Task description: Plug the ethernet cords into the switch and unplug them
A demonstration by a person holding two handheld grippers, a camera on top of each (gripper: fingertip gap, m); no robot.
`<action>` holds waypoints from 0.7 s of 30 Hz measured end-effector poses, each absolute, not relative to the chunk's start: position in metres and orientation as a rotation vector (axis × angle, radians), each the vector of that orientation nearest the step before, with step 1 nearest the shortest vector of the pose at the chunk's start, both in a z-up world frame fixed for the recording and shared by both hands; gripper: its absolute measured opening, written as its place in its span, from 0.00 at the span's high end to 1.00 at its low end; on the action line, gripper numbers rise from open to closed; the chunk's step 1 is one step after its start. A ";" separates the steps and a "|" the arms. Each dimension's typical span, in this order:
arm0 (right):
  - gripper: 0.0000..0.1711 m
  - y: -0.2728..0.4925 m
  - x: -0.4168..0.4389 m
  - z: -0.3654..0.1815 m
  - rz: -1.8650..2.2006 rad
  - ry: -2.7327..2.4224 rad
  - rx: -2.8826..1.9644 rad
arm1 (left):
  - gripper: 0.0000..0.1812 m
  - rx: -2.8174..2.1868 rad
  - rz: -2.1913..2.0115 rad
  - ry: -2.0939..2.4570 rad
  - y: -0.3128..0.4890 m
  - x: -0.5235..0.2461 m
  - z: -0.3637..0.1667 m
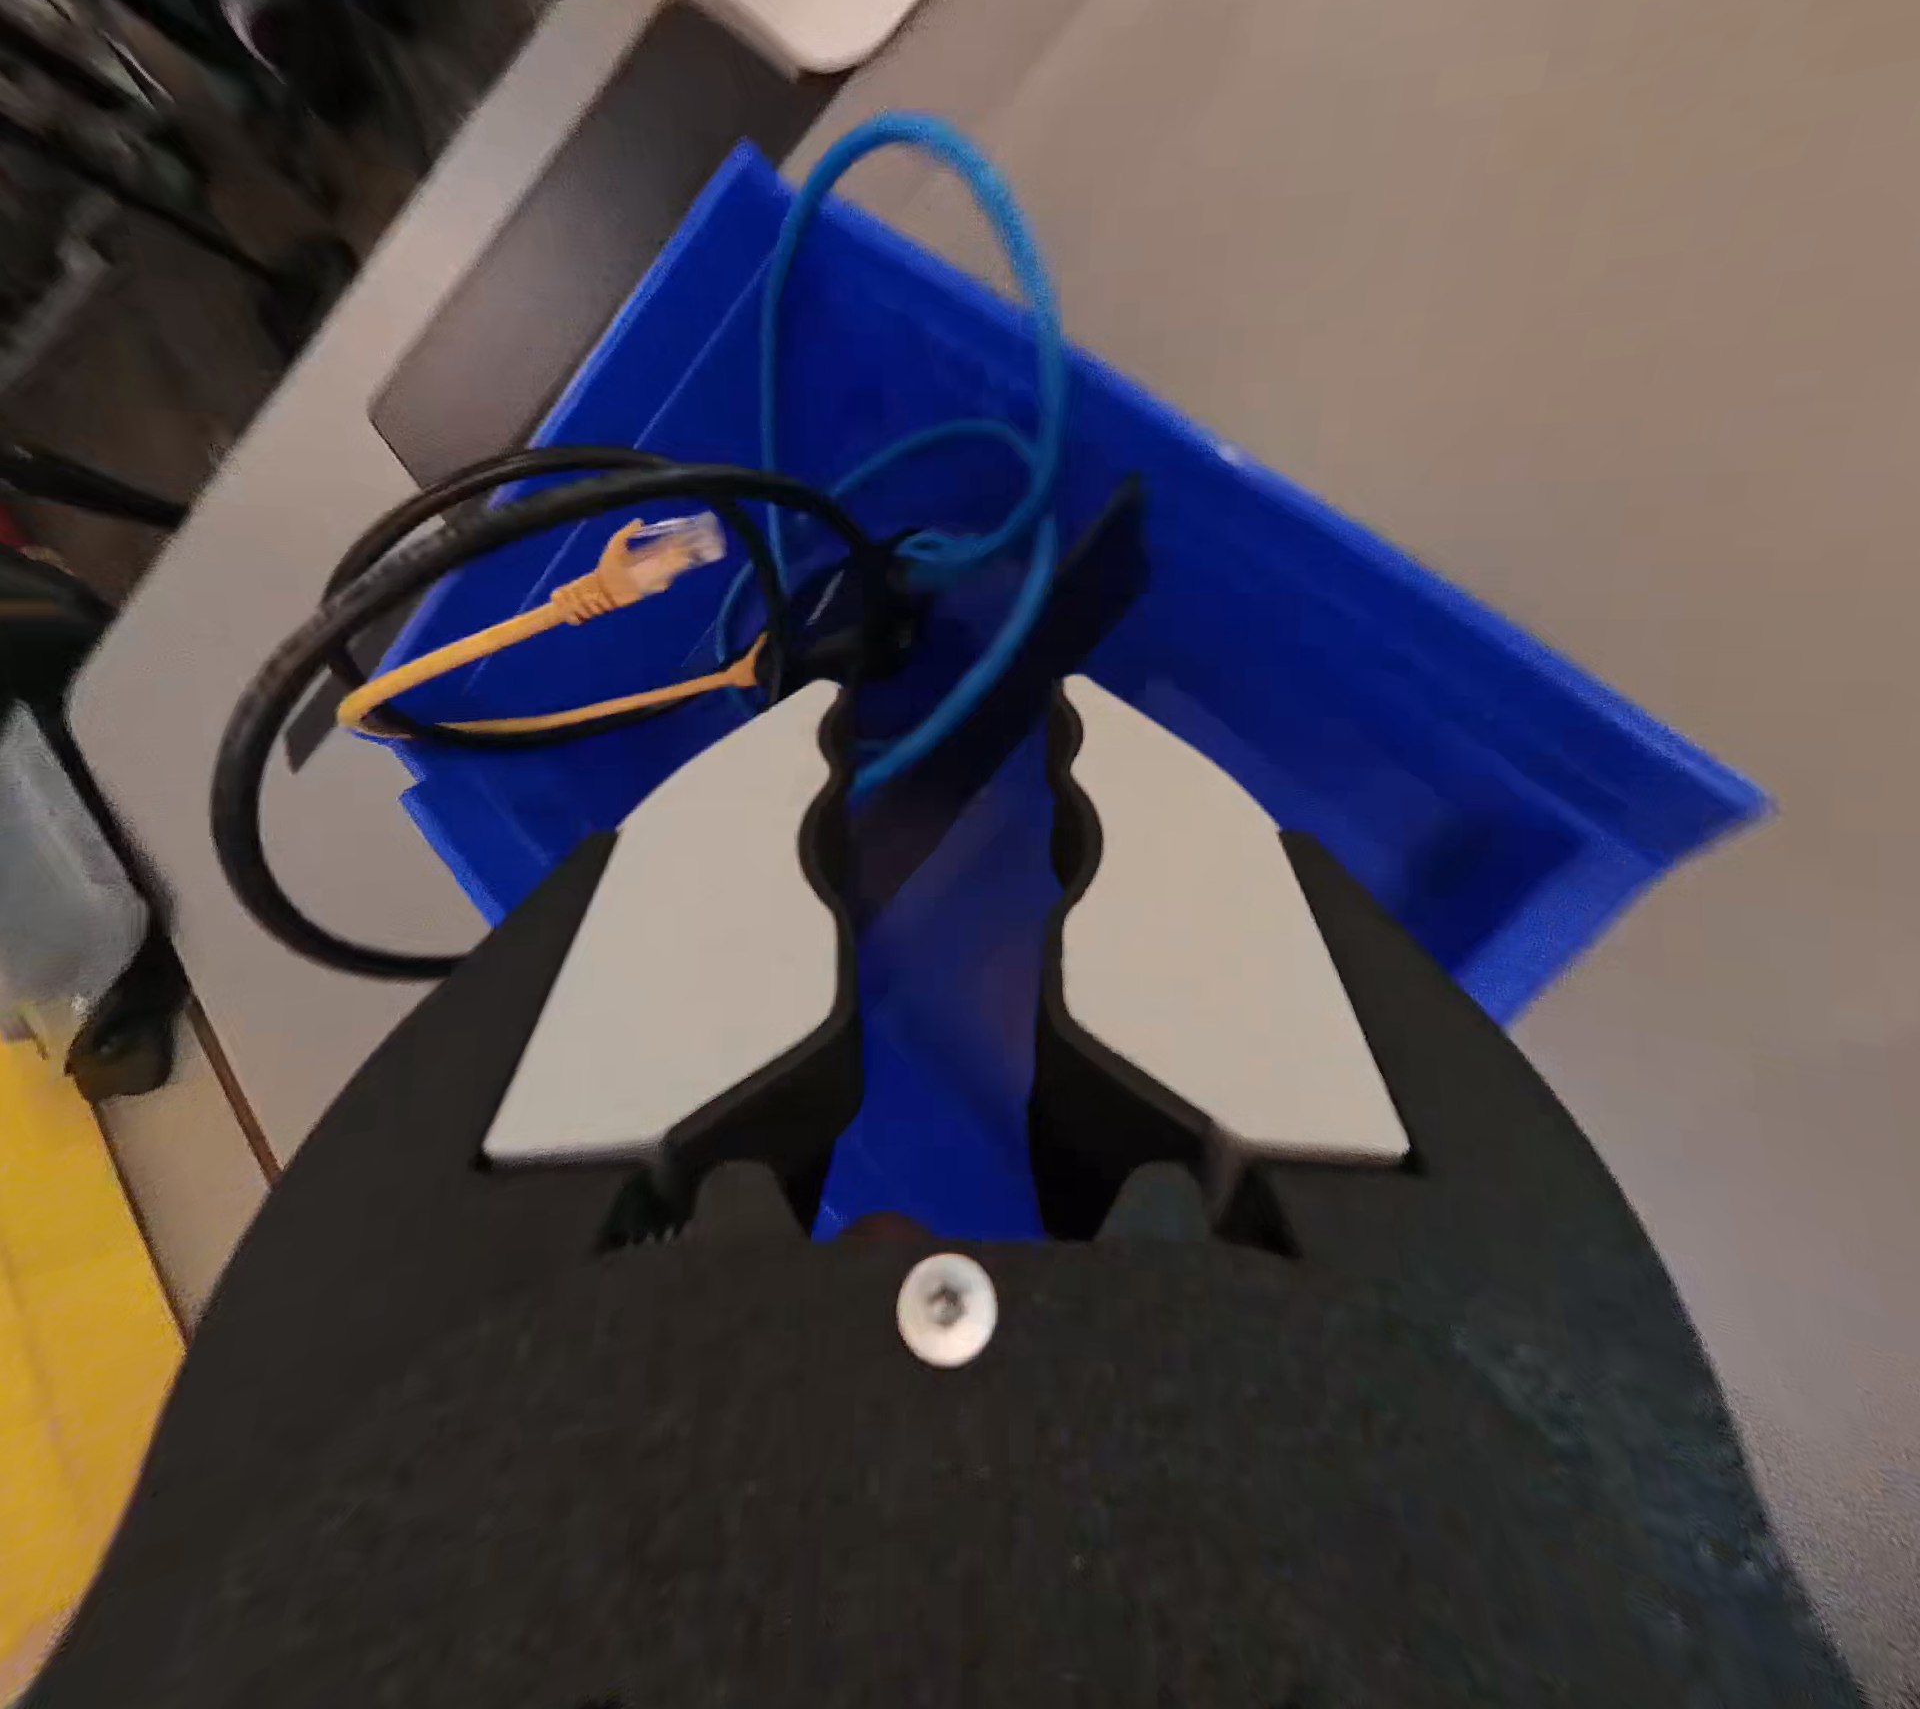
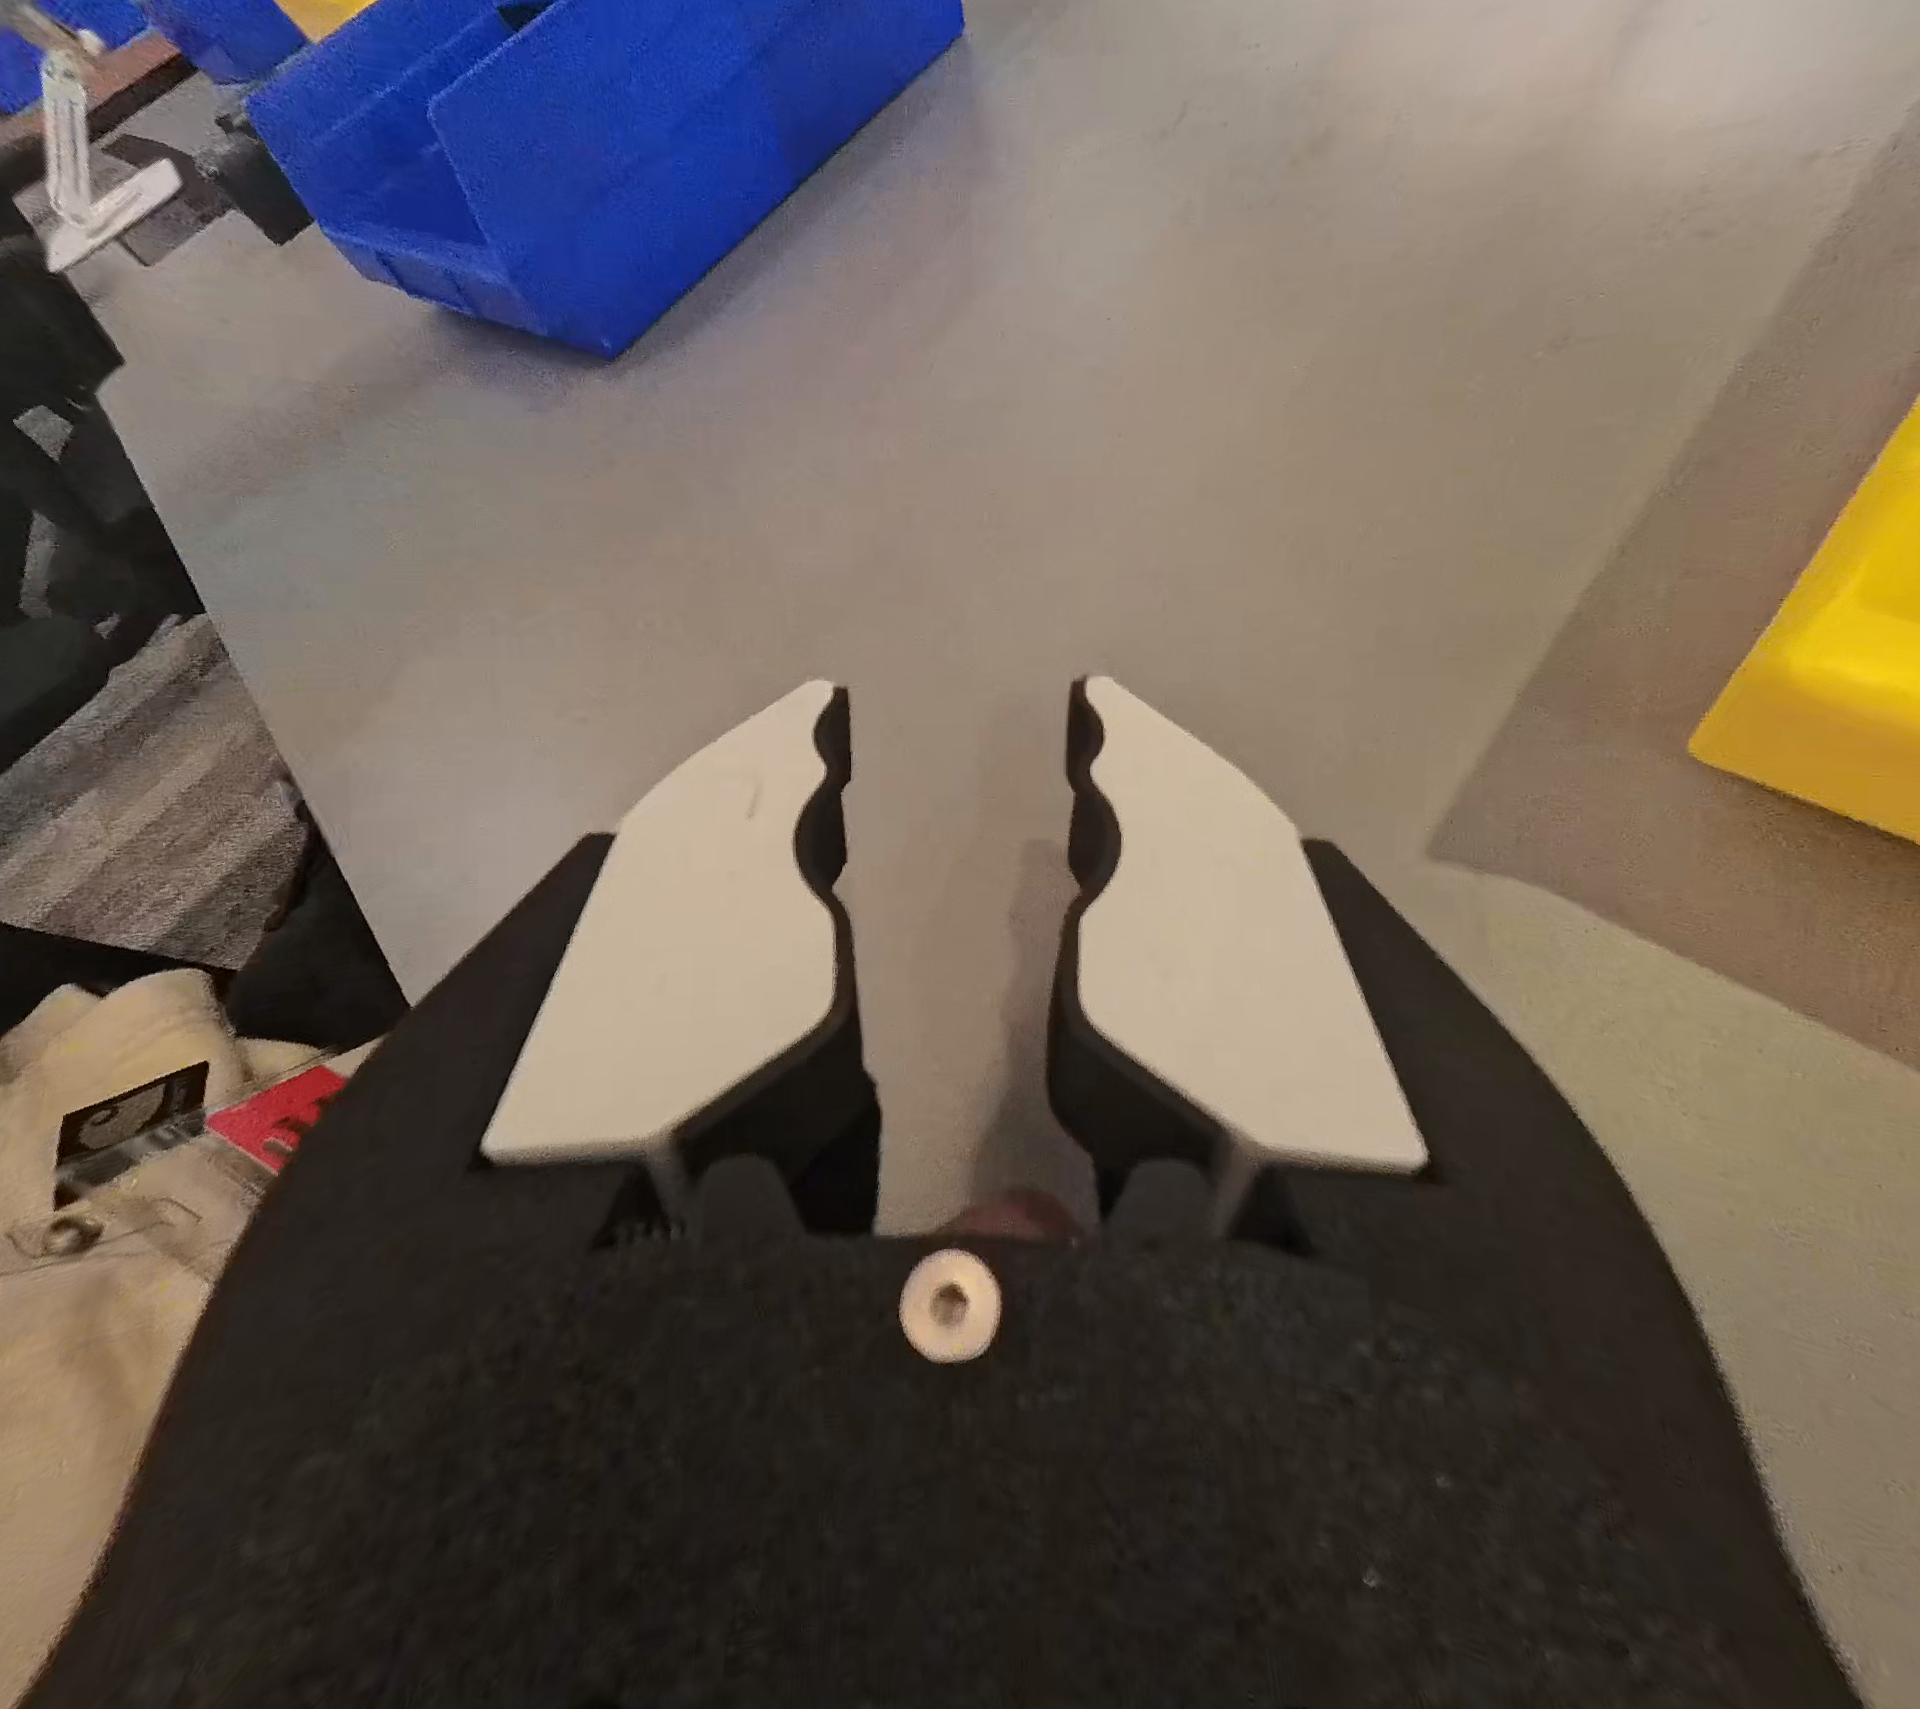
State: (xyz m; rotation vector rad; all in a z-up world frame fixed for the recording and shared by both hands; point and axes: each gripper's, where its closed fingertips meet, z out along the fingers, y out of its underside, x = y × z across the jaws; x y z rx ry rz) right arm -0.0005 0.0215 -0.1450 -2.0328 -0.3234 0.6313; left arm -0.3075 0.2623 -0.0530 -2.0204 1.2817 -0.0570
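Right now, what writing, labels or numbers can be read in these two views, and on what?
None can be read.
Black patch on the beige garment: pale mark, blurred.
Red card beside it: blurred.
Label on the black switch in the blue bin: too small.

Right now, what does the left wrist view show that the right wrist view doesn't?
Only the left wrist view looks into the bin: a looped blue cord, a yellow cord with its plug free, a coiled black cord, and the left gripper above them. Only the right wrist view shows the right gripper, open over bare table, and a yellow bin. Both show the blue bin.
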 end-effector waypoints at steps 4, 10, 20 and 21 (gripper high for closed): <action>0.78 0.022 0.001 -0.143 0.643 -0.310 -2.023 | 0.75 -2.209 -0.014 1.313 0.318 -0.311 -0.084; 0.78 0.020 -0.002 -0.143 0.649 -0.329 -2.016 | 0.63 -2.428 -0.130 1.269 0.346 -0.308 -0.124; 0.80 0.021 -0.002 -0.142 0.675 -0.327 -2.004 | 0.96 -2.389 -0.138 1.210 0.346 -0.313 -0.118; 0.80 0.022 -0.002 -0.141 0.675 -0.325 -2.003 | 0.96 -2.374 -0.138 1.195 0.346 -0.312 -0.108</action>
